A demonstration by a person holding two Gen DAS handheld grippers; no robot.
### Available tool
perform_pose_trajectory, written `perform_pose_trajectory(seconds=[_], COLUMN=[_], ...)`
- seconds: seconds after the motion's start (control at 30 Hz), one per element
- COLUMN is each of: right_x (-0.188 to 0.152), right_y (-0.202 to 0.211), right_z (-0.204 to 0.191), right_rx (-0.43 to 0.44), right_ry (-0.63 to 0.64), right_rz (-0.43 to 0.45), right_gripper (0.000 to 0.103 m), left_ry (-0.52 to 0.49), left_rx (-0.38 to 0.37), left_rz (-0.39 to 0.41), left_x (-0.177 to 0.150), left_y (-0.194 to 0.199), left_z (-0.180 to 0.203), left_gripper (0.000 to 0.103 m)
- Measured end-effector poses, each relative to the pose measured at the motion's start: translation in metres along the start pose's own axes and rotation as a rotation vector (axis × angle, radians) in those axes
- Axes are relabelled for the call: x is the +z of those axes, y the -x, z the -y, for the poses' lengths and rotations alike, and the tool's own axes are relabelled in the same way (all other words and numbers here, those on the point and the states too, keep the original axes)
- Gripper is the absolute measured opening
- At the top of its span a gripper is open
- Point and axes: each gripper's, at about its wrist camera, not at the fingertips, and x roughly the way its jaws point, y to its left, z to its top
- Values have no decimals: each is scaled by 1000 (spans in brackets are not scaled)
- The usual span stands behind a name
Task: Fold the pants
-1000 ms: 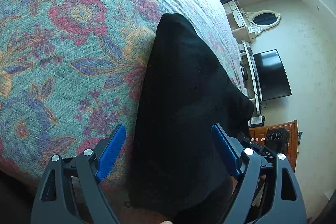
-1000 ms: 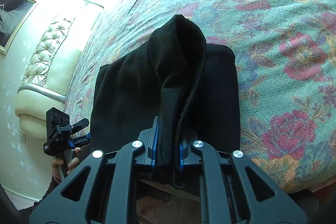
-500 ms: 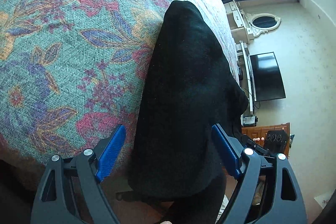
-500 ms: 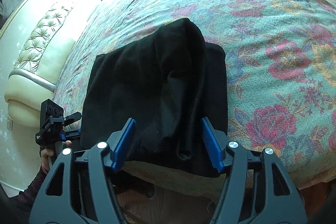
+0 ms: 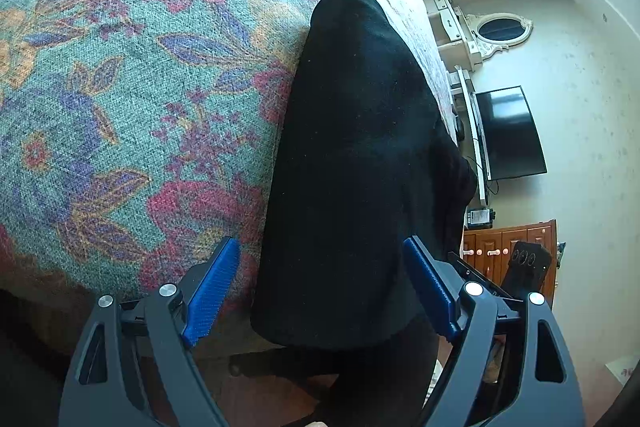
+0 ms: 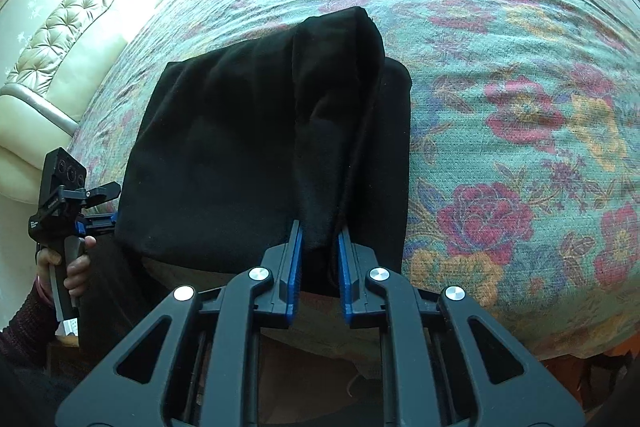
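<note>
Right wrist view: floral bedspread (image 6: pixel 500 75) fills most of the shot, black pants (image 6: pixel 248 147) folded on it at the near edge of the bed, hem side overhanging the mattress edge a little. Half a second ago the right gripper (image 6: pixel 319 259) had its jaws spread wide either side of the raised fold; now they're pinched in on that ridge of fabric, blue pads (image 6: pixel 295 267) touching cloth on both sides. One second ago it was clamped the same way, so that's a release and re-grip. Pile outline hardly changed. Left wrist view: pants (image 5: pixel 360 167) run away from the camera as a long dark slab along the bed's right edge, near end draped over the edge. Left gripper (image 5: pixel 322 287) is spread wide, pads either side of the near end, gripping nothing, same as both earlier frames; camera sits slightly further back. Room to move: bare bedspread (image 5: pixel 120 87) broad to the left of the pants in this view, and to their right in the right wrist view. Headboard (image 6: pixel 76 39) well off. TV (image 5: pixel 508 135) and wooden cabinet (image 5: pixel 508 247) sit beyond the bed edge, apart from the work.
</note>
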Motion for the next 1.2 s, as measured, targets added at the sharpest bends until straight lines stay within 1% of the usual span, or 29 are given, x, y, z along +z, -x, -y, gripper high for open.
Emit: perform_pose_trajectory(seconds=[0.2,0.37,0.47,0.5,0.53,0.57,0.6,0.63,0.67,0.7,0.73,0.8,0.83,0.87,0.97,1.03,1.1,1.13,1.2], right_x=[0,-3,-5,-5,-7,-7,-8,-9,-10,-11,-13,-15,-16,-17,-22,-26,-30,-33,-34], right_y=[0,3,7,8,10,11,12,14,15,17,19,21,21,20,9,-2,-13,-16,-19], right_z=[-3,-4,-5,-6,-5,-4,-2,0,4,8,13,24,31,39,60,73,81,84,87], right_rx=[-25,-33,-65,-87,-107,-127,-142,-148,-150,-155,-153,-108,-70,-22,184,294,354,371,404], right_ry=[25,25,38,47,55,58,55,48,37,23,8,-36,-72,-112,-246,-341,-400,-418,-444], right_rz=[5,12,22,26,30,34,39,44,47,52,60,67,64,59,24,4,-9,-4,15], right_gripper=[15,16,20,25,33,38,47,57,62,71,75,79,83,84,86,87,88,90,93], left_ry=[7,-6,-3,-1,0,0,2,4,8,13,22,50,64,75,101,110,108,102,90], left_rx=[-11,-11,-16,-18,-20,-21,-23,-25,-29,-36,-45,-76,-94,-107,-136,-143,-138,-133,-139], left_rz=[4,6,7,8,8,9,10,11,11,12,12,17,22,24,29,33,36,38,48], left_x=[3,1,1,1,1,1,1,1,1,1,2,3,3,3,3,2,1,0,-2], left_y=[1,2,2,2,2,2,2,2,2,3,4,7,8,9,11,11,10,10,10], left_z=[-5,-11,-11,-12,-12,-13,-13,-15,-15,-17,-18,-23,-26,-28,-35,-37,-39,-40,-39], left_gripper=[82,82,82,82,82,82,82,82,82,82,82,82,82,82,82,82,82,82,85])
